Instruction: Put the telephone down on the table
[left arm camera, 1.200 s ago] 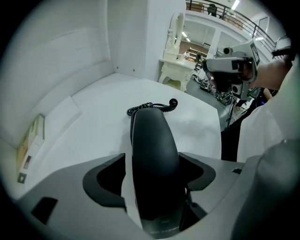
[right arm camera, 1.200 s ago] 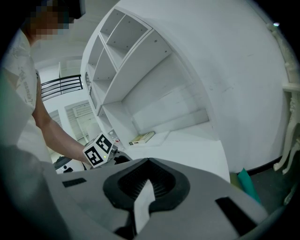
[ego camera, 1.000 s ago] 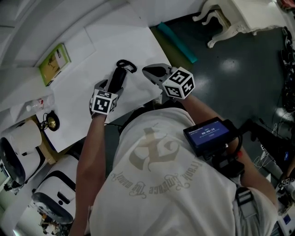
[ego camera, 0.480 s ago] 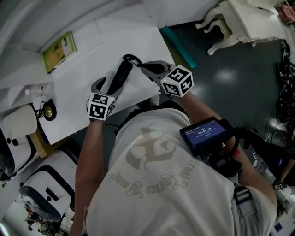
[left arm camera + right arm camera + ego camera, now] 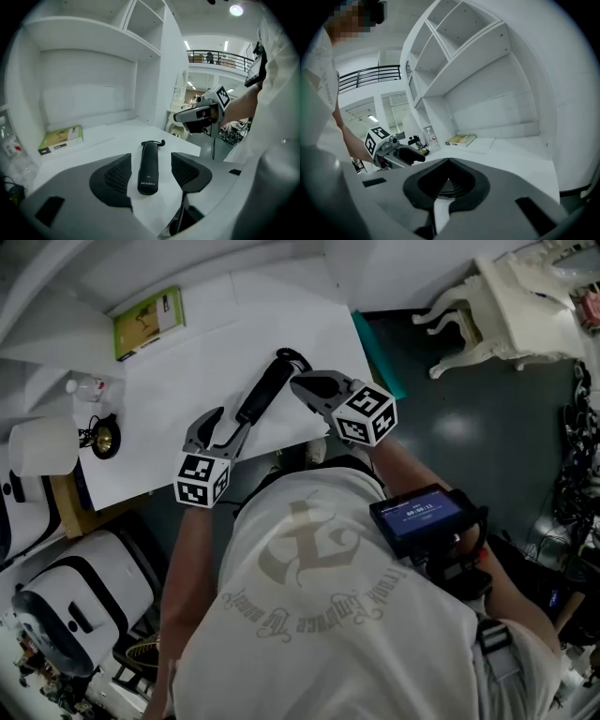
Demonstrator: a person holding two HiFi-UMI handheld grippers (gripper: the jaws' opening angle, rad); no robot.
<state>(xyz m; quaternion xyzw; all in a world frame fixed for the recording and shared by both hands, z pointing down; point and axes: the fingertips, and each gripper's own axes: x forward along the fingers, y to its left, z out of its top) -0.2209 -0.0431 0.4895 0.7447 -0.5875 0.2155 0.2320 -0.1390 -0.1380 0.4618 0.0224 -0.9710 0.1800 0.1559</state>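
Observation:
The black telephone handset [image 5: 265,390] lies flat on the white table [image 5: 187,371], its curled cord [image 5: 292,359] at the far end. My left gripper [image 5: 217,432] hovers just short of its near end, open. Its jaws have just been closing, with nothing between the pads. In the left gripper view the handset [image 5: 149,166] lies on the table beyond the left gripper [image 5: 151,161]. My right gripper [image 5: 314,388] is shut and empty, to the right of the handset and clear of it. Its tips meet in the right gripper view [image 5: 449,161].
A green book [image 5: 148,322] lies at the table's far left, with a clear bottle [image 5: 86,386] and a small brass object [image 5: 103,437] beside the left edge. White shelves [image 5: 93,42] rise behind the table. A white chair [image 5: 478,315] stands on the dark floor at the right.
The left gripper has drawn back off the handset toward the person and lifted, and its jaws stand narrower. The right gripper has also pulled back a little. The handset stays on the table.

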